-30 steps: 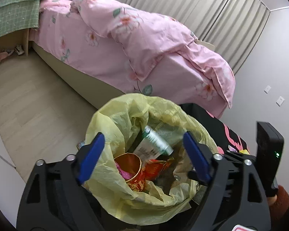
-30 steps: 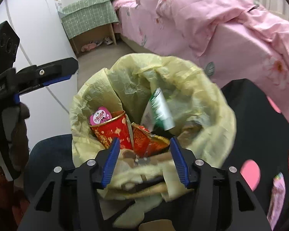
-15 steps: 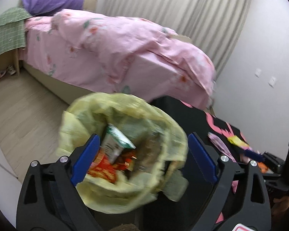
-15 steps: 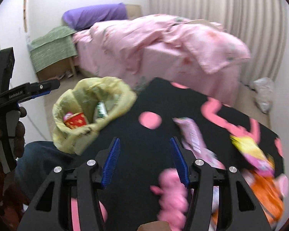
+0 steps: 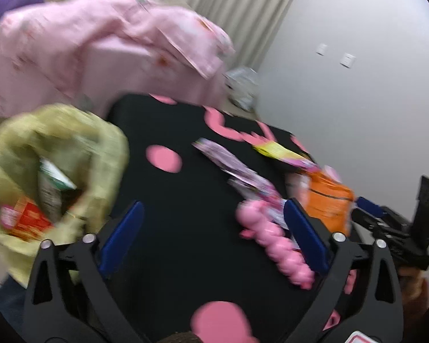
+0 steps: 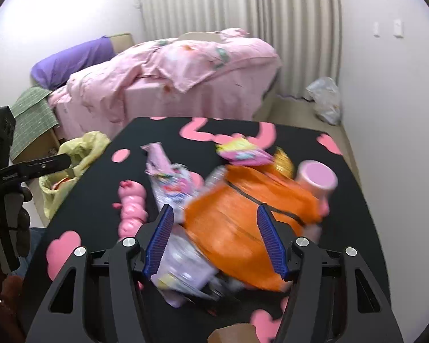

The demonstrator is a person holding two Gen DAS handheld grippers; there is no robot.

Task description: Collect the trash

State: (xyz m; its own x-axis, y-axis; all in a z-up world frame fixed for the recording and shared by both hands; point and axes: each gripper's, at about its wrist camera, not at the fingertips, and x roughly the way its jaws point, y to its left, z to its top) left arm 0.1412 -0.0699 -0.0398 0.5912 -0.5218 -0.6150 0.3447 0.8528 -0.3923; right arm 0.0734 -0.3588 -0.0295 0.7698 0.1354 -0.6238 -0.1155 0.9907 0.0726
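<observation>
A yellow trash bag holding a red cup and a green-white pack stands at the left edge of the black table. My left gripper hovers over bare tabletop, its jaws opening with nothing between them. Right of it lie a purple wrapper, a pink caterpillar-shaped piece and an orange bag. My right gripper hangs over the orange bag, jaws opening, the bag seen between the fingers but not pinched. A pink cup, a pink-yellow wrapper and a purple-white wrapper lie around it.
A bed with a pink duvet stands behind the table, curtains beyond it. A white plastic bag lies on the floor by the right wall. A green checked cloth covers a low cabinet at the left. The other hand-held gripper shows at the left.
Both views have swung away from the yellow bag toward the table's right side. The right gripper now hangs over the trash pile. Both pairs of jaws stand wider.
</observation>
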